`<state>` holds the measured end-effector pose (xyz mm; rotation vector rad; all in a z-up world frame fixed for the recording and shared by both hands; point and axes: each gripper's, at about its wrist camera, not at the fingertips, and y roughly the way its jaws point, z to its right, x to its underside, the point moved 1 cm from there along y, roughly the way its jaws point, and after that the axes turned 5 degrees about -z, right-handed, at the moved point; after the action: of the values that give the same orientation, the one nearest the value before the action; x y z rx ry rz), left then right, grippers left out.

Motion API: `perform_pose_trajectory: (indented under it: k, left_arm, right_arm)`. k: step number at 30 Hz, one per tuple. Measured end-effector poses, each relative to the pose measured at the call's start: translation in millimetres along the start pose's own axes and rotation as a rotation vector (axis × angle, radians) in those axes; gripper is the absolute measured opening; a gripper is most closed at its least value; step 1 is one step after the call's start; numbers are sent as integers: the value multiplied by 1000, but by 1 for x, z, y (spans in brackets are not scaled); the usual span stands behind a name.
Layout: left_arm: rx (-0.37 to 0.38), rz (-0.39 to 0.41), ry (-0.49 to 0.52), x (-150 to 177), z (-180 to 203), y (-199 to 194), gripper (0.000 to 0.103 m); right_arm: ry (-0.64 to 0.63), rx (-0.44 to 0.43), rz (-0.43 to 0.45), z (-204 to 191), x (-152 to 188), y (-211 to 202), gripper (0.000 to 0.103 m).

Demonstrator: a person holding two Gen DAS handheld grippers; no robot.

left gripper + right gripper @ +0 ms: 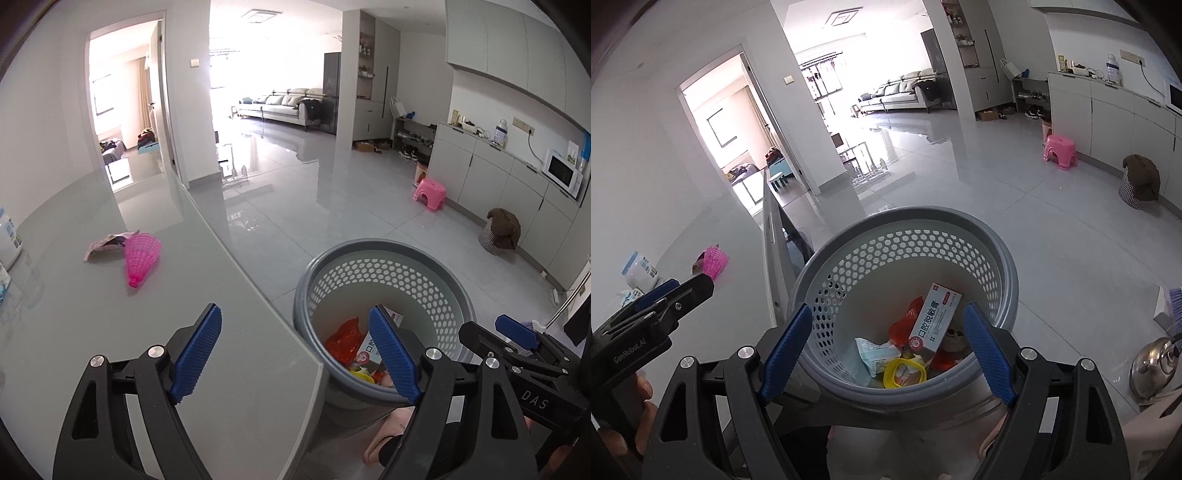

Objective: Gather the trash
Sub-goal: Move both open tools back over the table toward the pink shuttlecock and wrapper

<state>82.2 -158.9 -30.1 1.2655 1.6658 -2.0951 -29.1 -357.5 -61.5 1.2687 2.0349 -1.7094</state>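
A grey perforated trash basket (369,245) (905,216) stands on the floor beside the glass table (92,325). Inside it lie a toothpaste box (932,321), a red wrapper (905,325), a pale blue packet (875,354) and a yellow ring (905,374). On the table, a pink mesh cone (142,258) (714,260) rests against a crumpled wrapper (105,245). My left gripper (295,317) is open and empty over the table's edge, its right finger above the basket. My right gripper (888,314) hangs open and empty over the basket's mouth.
A white container (7,240) (639,273) stands at the table's left. On the floor are a pink stool (430,192), a checked hamper with a brown cloth (500,230) by the cabinets, and a steel kettle (1156,365) at right. A doorway opens beyond the table.
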Motion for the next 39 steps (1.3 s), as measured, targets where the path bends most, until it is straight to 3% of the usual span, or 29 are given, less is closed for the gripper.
perform_pose_trajectory:
  k: [12, 25, 39]
  left_arm:
    - [-95, 58, -99, 12, -51, -41, 88]
    - [-249, 77, -273, 38, -144, -72, 88]
    - [-379, 62, -370, 58, -227, -72, 88]
  right_arm:
    - [-99, -75, 8, -54, -3, -1, 80]
    - [-225, -186, -64, -141, -3, 37, 80]
    - [-354, -213, -129, -235, -9, 90, 80]
